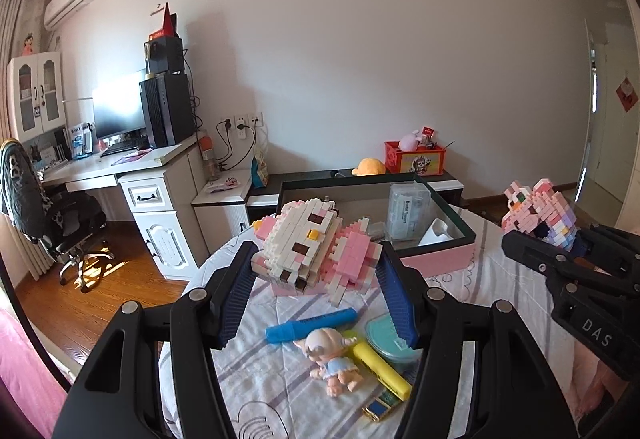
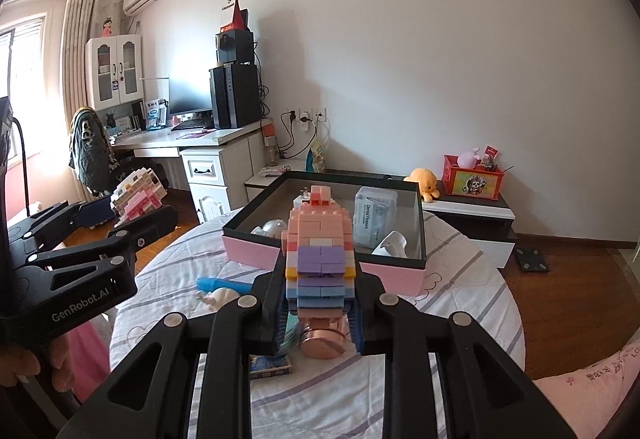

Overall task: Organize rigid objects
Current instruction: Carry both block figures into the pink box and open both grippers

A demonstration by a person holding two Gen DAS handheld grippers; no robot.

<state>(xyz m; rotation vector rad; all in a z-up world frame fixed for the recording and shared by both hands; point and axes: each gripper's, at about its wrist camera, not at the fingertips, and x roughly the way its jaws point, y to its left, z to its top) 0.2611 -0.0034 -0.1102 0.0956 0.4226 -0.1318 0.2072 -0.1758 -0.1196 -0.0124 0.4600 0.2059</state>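
White-and-pink brick-built cat figure clamped between the blue pads of the left gripper, raised over the striped tablecloth; pink, purple and blue brick-built figure pinched tight in the right gripper. Mid-carry by the look of it, with lowering and release into the pink open box at far right called for next. "GenRobot.AI" readable on the left gripper, "DAS" on the right.

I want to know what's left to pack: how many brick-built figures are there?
2: the white-and-pink brick figure in the left gripper, the pastel brick figure in the right gripper. More may be hidden.
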